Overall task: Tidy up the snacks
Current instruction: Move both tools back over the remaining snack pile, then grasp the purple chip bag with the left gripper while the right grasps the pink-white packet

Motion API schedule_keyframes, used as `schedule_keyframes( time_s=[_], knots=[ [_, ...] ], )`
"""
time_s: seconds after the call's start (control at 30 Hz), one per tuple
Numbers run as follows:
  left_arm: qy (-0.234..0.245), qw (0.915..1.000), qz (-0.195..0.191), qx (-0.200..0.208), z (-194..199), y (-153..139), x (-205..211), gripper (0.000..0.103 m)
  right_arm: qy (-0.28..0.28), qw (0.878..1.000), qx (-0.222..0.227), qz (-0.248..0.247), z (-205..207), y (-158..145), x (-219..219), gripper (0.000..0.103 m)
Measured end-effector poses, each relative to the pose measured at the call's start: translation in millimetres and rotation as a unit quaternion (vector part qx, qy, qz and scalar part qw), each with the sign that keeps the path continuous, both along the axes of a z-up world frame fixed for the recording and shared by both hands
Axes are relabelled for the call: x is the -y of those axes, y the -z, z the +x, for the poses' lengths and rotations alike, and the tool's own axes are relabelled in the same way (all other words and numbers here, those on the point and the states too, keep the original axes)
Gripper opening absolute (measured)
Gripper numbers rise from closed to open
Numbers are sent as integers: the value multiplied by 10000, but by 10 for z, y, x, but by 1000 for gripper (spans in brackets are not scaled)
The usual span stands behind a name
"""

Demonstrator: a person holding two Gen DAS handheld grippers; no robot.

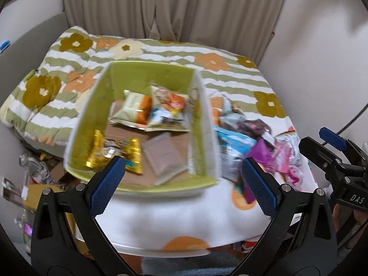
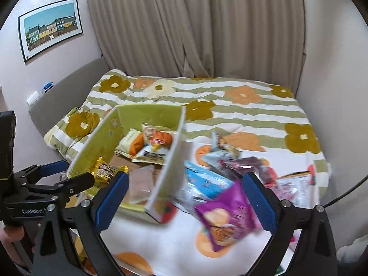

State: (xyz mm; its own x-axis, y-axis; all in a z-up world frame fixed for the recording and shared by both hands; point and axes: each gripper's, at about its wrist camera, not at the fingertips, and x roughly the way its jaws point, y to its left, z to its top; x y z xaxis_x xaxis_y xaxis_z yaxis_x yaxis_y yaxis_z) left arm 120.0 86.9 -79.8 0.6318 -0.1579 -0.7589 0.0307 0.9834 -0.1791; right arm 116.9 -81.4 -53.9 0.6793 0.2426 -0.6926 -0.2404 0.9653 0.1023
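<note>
A green open box stands on the bed and holds several snack packs: a gold one, a brown flat pouch, an orange-and-white bag. To its right lies a loose pile of snacks, with a purple bag and a light blue pack. My left gripper is open and empty, in front of the box. My right gripper is open and empty, above the purple bag and the box's near corner.
The bed carries a flowered green-striped quilt. Curtains hang behind it, and a framed picture is on the left wall. Clutter lies on the floor at the left. The right gripper shows at the left wrist view's right edge.
</note>
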Motion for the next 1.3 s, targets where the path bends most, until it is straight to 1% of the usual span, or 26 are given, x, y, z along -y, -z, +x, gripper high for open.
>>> schedule_keyframes(
  time_s=[0.3, 0.43, 0.5, 0.67, 0.87, 1.07, 1.17, 1.3],
  knots=[
    [204, 9996, 9, 199, -294, -22, 915, 101, 196, 9998, 103, -11, -314, 7, 837, 98],
    [291, 9994, 7, 205, -328, 29, 1173, 101, 426, 9989, 168, -117, -432, 40, 1160, 98],
    [334, 9993, -32, 160, -327, 83, 1287, 101, 524, 9985, 129, -113, -466, 84, 1315, 98],
    [398, 9991, -128, -74, -251, 325, 1539, 101, 670, 9978, -12, -25, -505, 226, 1618, 98],
    [444, 9979, -243, -406, -44, 755, 1808, 101, 823, 9961, -332, 36, -496, 540, 1887, 98],
    [250, 9964, -372, -713, 265, 1214, 1994, 101, 898, 9937, -671, 38, -377, 972, 2078, 98],
    [116, 9965, -355, -754, 393, 1385, 2044, 101, 907, 9927, -789, 4, -293, 1207, 2132, 98],
    [-120, 9964, -300, -781, 501, 1541, 2068, 101, 939, 9907, -988, 0, -185, 1458, 2211, 98]
  ],
)
